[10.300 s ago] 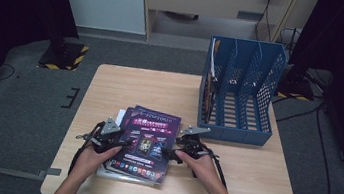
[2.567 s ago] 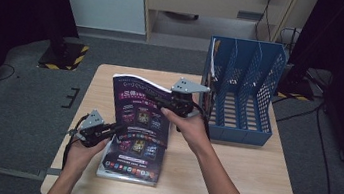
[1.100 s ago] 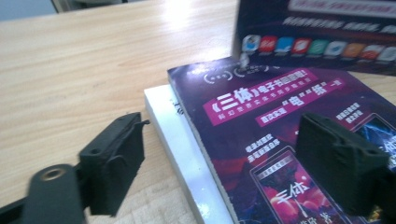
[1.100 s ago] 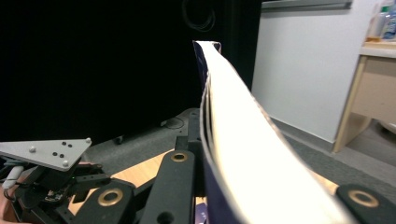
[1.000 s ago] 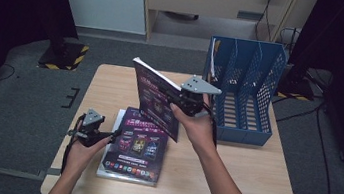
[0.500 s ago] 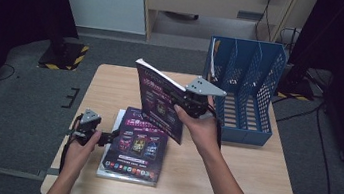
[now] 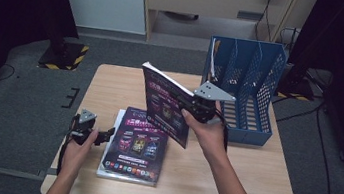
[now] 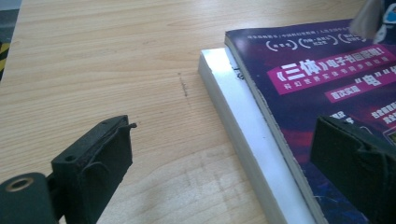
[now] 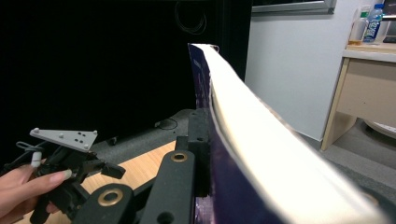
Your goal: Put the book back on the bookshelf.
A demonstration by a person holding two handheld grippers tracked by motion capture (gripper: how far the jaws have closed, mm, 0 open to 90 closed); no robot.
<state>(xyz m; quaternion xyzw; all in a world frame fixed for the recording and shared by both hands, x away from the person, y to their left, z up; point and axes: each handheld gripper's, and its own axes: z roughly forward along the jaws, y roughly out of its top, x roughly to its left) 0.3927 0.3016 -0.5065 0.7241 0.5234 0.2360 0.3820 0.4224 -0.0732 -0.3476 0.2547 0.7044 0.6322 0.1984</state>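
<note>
2 stacked books [image 7: 136, 145] on wood table [image 7: 111, 86], grey, probably carpeted floor [image 7: 18, 102].

We see the table [image 7: 249, 188] evenly lit from above in the high view, dark corners upper left and right, soft low-resolution detail, white page edges [image 9: 261, 140] glaring and blurred close up in the right gripper view, black backdrop behind.

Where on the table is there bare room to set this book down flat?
The back left corner of the table is bare, and so is the front right, between the stack and the right edge. The rack fills the back right; the left gripper crowds the stack's left side.
</note>
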